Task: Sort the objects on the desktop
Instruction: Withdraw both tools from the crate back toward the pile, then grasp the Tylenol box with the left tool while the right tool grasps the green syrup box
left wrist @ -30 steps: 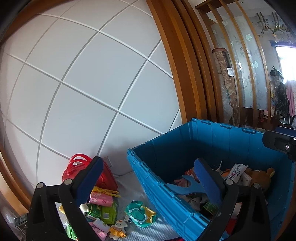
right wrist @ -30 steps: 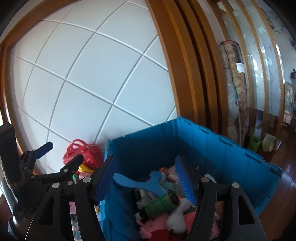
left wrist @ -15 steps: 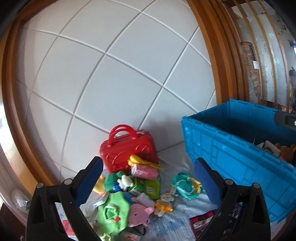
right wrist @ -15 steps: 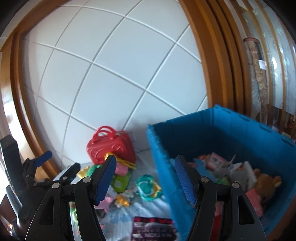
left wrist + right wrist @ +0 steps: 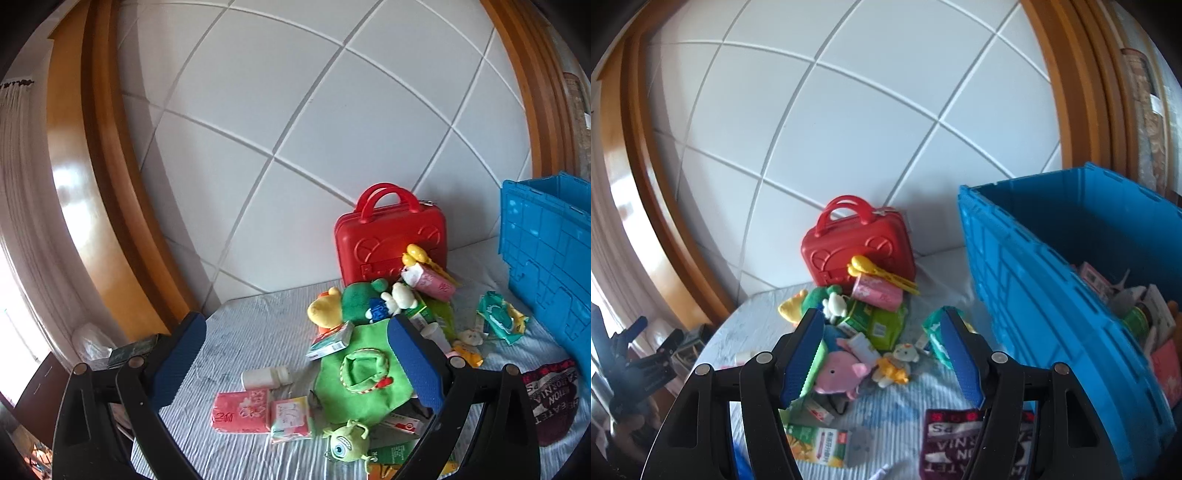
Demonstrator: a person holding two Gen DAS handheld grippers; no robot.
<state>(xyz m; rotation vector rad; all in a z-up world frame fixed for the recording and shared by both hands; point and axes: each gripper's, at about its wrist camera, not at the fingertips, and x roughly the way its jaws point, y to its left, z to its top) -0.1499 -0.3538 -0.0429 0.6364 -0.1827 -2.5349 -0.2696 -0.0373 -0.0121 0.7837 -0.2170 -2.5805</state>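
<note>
Both views have swung off the blue crate onto the toy pile on the desk. Left gripper and right gripper, fingers apart and empty, frame it; the pile sits lower centre, crate at right.

A white padded wall with diagonal seams stands behind, framed by glossy wooden trim. Bright daylight comes through a pale curtain at left.
</note>
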